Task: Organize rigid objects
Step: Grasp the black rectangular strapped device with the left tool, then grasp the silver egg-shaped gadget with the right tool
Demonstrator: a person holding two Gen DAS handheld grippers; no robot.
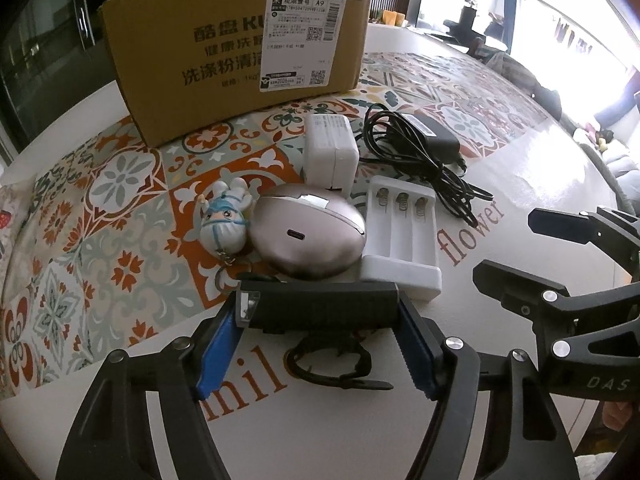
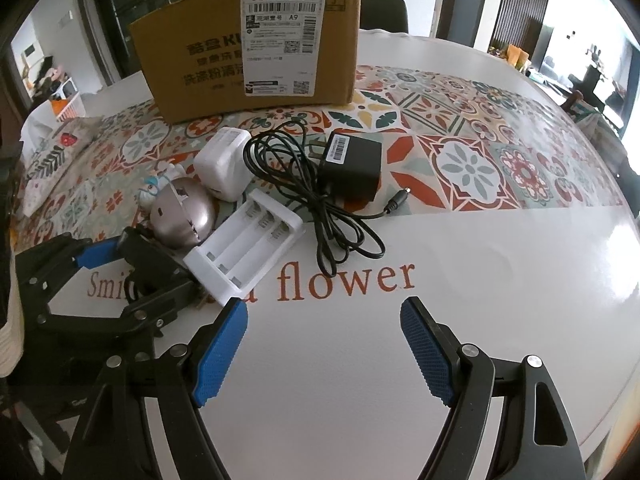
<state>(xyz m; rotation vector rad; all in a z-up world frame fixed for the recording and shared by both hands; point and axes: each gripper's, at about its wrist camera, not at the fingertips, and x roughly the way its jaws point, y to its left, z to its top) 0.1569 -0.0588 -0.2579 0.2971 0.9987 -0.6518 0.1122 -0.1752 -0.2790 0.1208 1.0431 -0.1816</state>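
Observation:
My left gripper [image 1: 320,312] is shut on a black bike light [image 1: 320,306] with a strap loop under it, held lengthwise between the blue pads just above the table. Beyond it lie a small doll keychain [image 1: 224,220], a gold oval case [image 1: 308,236], a white battery charger [image 1: 400,240], a white plug adapter [image 1: 330,152] and a black power adapter with cord [image 1: 424,140]. My right gripper [image 2: 324,344] is open and empty over the white table, near the battery charger [image 2: 244,256]. The left gripper [image 2: 120,264] shows at the left of the right wrist view.
An open cardboard box [image 1: 240,52] stands at the back of the table; it also shows in the right wrist view [image 2: 248,48]. A patterned tile mat [image 2: 480,160] covers the table's far half. The white round table [image 2: 480,300] carries printed words.

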